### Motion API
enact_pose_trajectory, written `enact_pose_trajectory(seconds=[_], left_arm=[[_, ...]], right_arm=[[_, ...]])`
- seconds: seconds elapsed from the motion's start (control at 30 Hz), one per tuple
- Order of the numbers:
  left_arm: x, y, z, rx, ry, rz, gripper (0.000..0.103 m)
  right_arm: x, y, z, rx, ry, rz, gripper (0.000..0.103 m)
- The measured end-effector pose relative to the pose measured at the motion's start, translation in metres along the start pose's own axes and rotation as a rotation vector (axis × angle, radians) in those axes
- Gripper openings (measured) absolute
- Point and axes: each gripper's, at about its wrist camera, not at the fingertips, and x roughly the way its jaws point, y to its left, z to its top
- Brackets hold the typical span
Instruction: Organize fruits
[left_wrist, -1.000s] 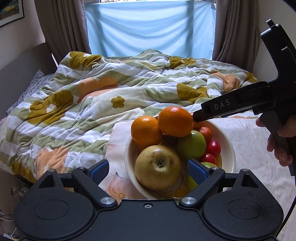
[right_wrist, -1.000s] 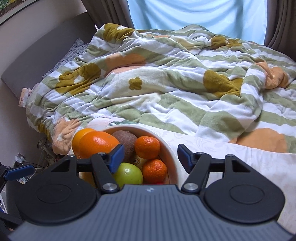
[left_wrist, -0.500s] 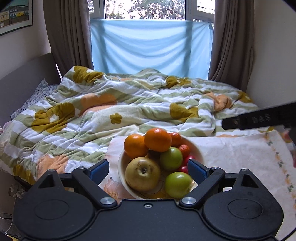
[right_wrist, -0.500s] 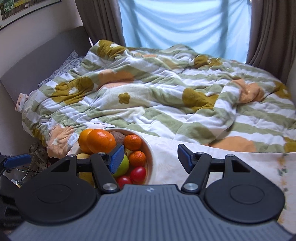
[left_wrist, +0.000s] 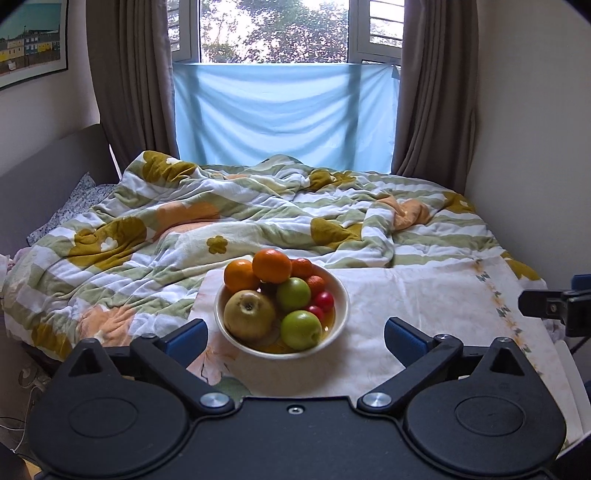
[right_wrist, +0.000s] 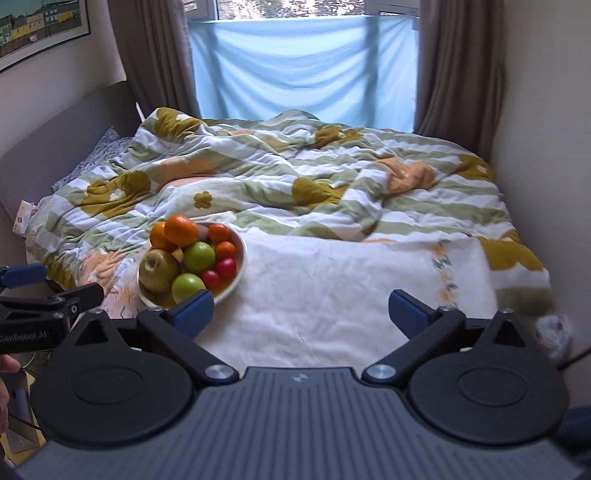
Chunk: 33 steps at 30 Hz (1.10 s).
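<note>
A bed fills the room under a curtained window; a rumpled striped blanket (left_wrist: 258, 206) covers its far part, and a pale floral cloth (left_wrist: 424, 295) lies flat across the near part.

Toward the left end of that cloth, close to its far edge where the blanket begins, stands a white bowl (left_wrist: 341, 295) heaped with fruit.

From left to right in the bowl: a large yellow-brown pear or apple (left_wrist: 250, 314) at the near left, heavy-looking and firm, with a smooth skin that could slip; two oranges (left_wrist: 271, 265) stacked high at the back, round, firm and likely to roll if nudged; two green apples (left_wrist: 293, 294), hard and waxy; small red tomato-like fruits (left_wrist: 324, 301) near the right rim, probably soft and easily bruised.

A grip across the widest part of a top fruit looks safest.

The left gripper (left_wrist: 295, 336) has its blue fingers spread wide with nothing between them, having just been opening; the right gripper (right_wrist: 301, 312) likewise has just been opening and stands spread and empty over bare cloth, right of the bowl.
</note>
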Motion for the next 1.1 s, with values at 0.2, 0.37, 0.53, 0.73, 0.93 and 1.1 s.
enact_pose_trajectory(seconds=[0.2,0.37,0.53,0.73,0.93,1.1], left_arm=[[-0.014,-0.013,-0.015,0.010,0.024,-0.018,0.103],[-0.022,-0.024,-0.027,0.050,0.024,-0.009,0.103],[-0.030,-0.028,-0.032,0.047,0.005,-0.014,0.103],[-0.030,-0.031,-0.034,0.057,0.005,-0.014,0.103],[-0.029,-0.031,-0.035,0.060,0.010,-0.010,0.103],[-0.028,-0.031,-0.034,0.062,0.008,-0.007,0.103]], right_arm=[[-0.024,-0.014,-0.033,0.030,0.034,-0.072,0.103],[-0.034,-0.024,-0.055,0.071,0.054,-0.113,0.103],[-0.037,-0.026,-0.062,0.078,0.053,-0.122,0.103],[-0.042,-0.023,-0.064,0.076,0.049,-0.126,0.103],[-0.042,-0.022,-0.065,0.078,0.056,-0.127,0.103],[-0.042,-0.022,-0.065,0.078,0.053,-0.126,0.103]])
